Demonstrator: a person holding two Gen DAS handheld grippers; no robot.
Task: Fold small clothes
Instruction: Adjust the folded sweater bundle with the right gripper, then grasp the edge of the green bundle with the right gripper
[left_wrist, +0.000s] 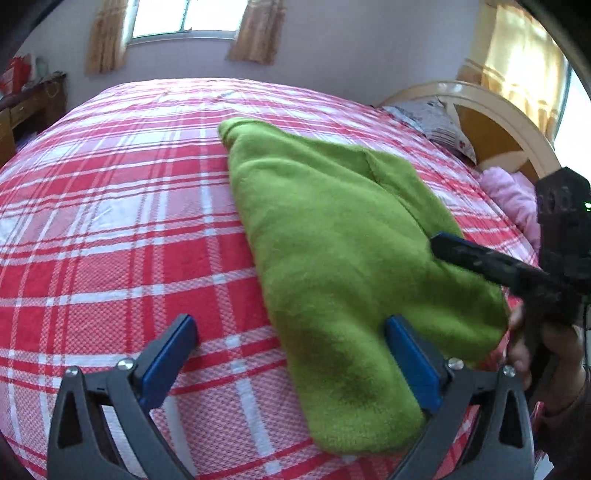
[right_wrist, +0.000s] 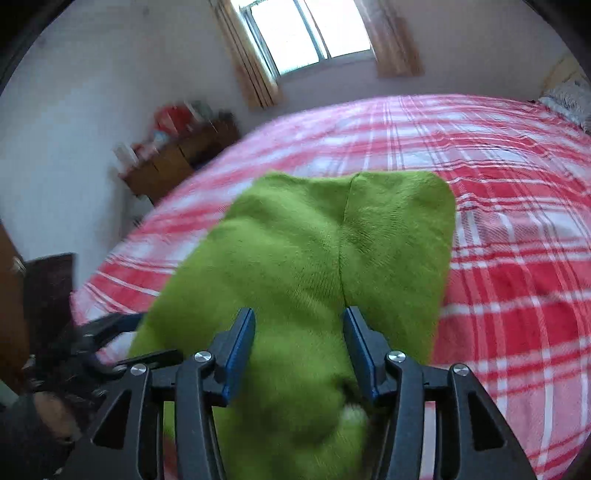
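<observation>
Left wrist: plaid bed (left_wrist: 110, 229) under a curtained window (left_wrist: 184, 18), headboard (left_wrist: 491, 110) and pillow (left_wrist: 436, 122) at right; green garment (left_wrist: 343, 236) flat on bed, partly folded; left gripper (left_wrist: 291, 332) spread wide, pinching nothing, one finger over the garment's near edge; right gripper (left_wrist: 480, 258) over its right side. Right wrist: same bed (right_wrist: 517, 240), dresser (right_wrist: 177, 158) by wall; garment (right_wrist: 314, 258) under right gripper (right_wrist: 299, 343), half spread, fabric between fingers, not visibly pinched.

Each black plastic left gripper (left_wrist: 290, 338) and right gripper (right_wrist: 299, 341) carries flat blue pads (left_wrist: 168, 363), silver round screws (left_wrist: 125, 364) and triangular cut-outs in its arms.
</observation>
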